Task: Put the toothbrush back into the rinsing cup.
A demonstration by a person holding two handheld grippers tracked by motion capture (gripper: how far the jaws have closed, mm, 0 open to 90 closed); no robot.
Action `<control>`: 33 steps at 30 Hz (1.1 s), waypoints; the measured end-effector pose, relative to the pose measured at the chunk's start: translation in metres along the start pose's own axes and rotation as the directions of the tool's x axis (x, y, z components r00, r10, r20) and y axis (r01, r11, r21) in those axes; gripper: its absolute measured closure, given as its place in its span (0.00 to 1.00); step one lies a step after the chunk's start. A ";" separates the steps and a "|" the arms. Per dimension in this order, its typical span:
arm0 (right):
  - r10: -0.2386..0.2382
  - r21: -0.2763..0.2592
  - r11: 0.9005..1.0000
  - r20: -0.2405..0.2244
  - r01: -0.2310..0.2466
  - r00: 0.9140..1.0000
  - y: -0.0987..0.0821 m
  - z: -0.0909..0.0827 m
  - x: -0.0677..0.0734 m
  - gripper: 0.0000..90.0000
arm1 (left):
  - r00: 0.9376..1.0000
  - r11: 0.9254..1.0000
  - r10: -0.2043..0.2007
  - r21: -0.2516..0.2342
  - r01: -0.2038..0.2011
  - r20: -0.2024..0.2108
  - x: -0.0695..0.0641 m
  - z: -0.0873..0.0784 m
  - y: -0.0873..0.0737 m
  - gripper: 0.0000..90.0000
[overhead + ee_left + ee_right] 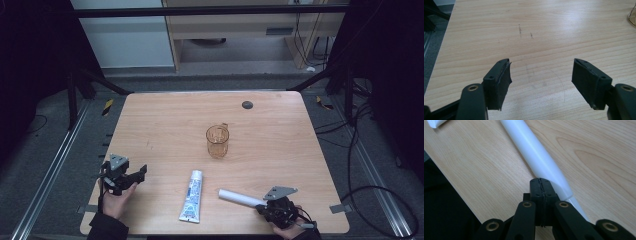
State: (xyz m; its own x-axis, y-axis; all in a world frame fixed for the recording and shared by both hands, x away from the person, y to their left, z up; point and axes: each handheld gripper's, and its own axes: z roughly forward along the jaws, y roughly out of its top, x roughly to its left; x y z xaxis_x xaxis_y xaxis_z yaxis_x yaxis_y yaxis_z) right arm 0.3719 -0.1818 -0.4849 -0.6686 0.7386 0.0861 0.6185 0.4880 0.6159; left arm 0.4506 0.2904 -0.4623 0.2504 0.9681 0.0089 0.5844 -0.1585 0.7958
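A clear amber cup (218,141) stands upright near the middle of the wooden table (165,120). In front of it lies a white and blue toothpaste tube (192,196), cap end pointing away from me. To its right rests a white cylinder (240,198), slanted across the wood. My right gripper (261,206) sits at that cylinder's near end. In the right gripper view its jaws (541,181) are shut pad against pad, and the white cylinder (536,152) runs along their right side, not between them. My left gripper (136,179) is open over bare wood near the left edge, with nothing between its fingers (541,75).
A small black round disc (247,104) is set in the table's far side. The cup's rim (632,16) peeks in at the left gripper view's upper right. Metal rails, cables and dark frame legs surround the table on the floor.
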 end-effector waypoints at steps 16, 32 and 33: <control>0.056 0.020 0.998 0.050 -0.058 0.997 -0.007 -0.006 -0.009 1.00 | 1.000 1.000 0.000 -0.001 0.000 -0.002 0.000 0.000 0.000 0.34; 0.121 0.034 0.992 0.099 -0.125 0.988 -0.012 -0.010 -0.020 1.00 | 1.000 1.000 0.001 0.000 -0.001 -0.002 0.000 0.000 0.000 0.34; 0.125 0.034 0.991 0.100 -0.129 0.987 -0.012 -0.010 -0.020 1.00 | 1.000 1.000 0.001 0.000 -0.001 -0.002 0.000 0.000 0.000 0.34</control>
State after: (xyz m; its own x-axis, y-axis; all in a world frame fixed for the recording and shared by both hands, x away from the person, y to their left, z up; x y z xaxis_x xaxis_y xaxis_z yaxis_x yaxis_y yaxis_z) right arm 0.3736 -0.2076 -0.4864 -0.5417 0.8364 0.0837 0.7131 0.4045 0.5726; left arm 0.4506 0.2906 -0.4623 0.2498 0.9682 0.0110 0.5840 -0.1597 0.7959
